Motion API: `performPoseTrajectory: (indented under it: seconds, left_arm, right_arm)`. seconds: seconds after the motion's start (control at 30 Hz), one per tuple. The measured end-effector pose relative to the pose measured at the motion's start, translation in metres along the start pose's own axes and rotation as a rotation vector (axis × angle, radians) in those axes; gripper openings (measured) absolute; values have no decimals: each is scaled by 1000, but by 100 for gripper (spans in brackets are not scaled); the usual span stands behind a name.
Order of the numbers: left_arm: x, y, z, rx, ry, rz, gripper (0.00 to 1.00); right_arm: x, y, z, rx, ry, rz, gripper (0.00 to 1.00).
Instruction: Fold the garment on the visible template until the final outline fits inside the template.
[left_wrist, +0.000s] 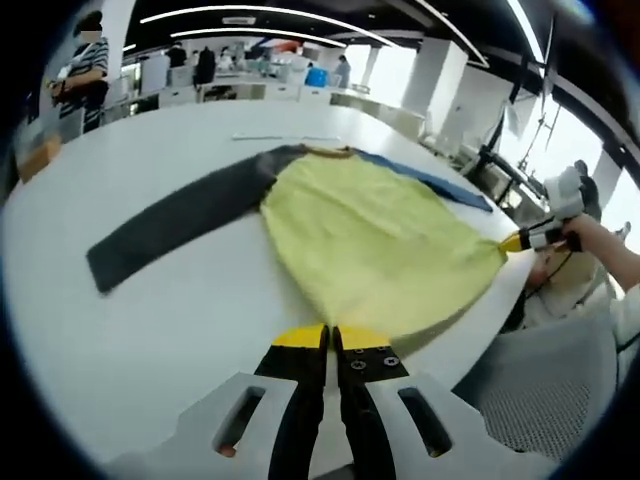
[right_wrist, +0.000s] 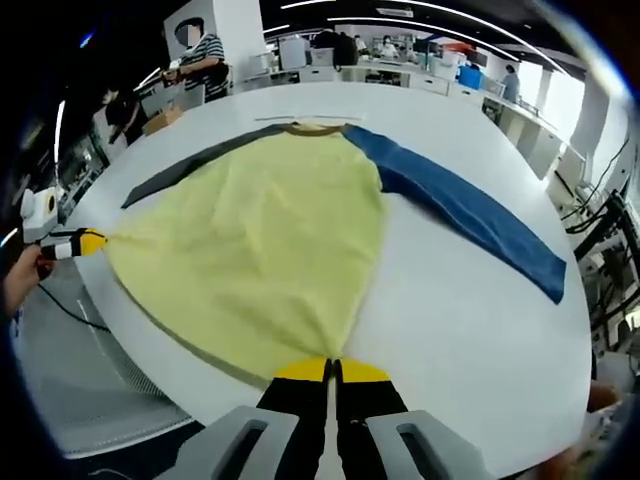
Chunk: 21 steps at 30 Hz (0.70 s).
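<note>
Garment (right_wrist: 265, 245): pale yellow body ahead of the jaws, tan neckband at the far end. Blue sleeve (right_wrist: 470, 215) right of the jaws, dark grey sleeve (left_wrist: 175, 225) left. Table (right_wrist: 470, 330): plain white. Right gripper (right_wrist: 332, 372): black jaws, yellow tips. Left gripper (left_wrist: 330, 338): same black and yellow.

The garment (right_wrist: 270, 250) is soft, matt cloth, its yellow body lightly creased, with one dark grey sleeve (left_wrist: 175, 225) and one blue sleeve (right_wrist: 465, 210) of the same dull weave. It lies on a smooth white table (right_wrist: 470, 330) with a faint sheen. Both grippers look like hard plastic, with matt black jaws tipped in yellow.
</note>
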<state>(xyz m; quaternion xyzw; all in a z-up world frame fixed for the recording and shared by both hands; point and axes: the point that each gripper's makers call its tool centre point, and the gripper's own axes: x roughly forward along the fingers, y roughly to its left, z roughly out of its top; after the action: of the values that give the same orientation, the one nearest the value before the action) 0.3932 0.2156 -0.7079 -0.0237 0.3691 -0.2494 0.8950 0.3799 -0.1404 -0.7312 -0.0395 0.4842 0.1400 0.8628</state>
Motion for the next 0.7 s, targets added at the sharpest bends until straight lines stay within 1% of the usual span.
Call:
performPoseTrajectory:
  seconds: [0.17, 0.3, 0.47, 0.53, 0.63, 0.7]
  left_arm:
    - [0, -2, -8, -8, 15, 5, 0]
    - [3, 0, -18, -24, 37, 16, 0]
    - [3, -4, -26, -8, 64, 25, 0]
    - [3, -2, -30, 21, 81, 40, 0]
    - [6, -2, -37, 16, 98, 48, 0]
    - [7, -1, -38, 23, 104, 53, 0]
  right_arm:
    - [4, -3, -8, 2, 25, -5, 0]
    - [8, -5, -14, 11, 39, -7, 0]
    - [8, -6, -18, 0, 59, -15, 0]
    - [9, -7, -20, -1, 62, -19, 0]
    - [10, -7, -22, 2, 72, -21, 0]
    - [10, -7, -22, 0, 71, -23, 0]
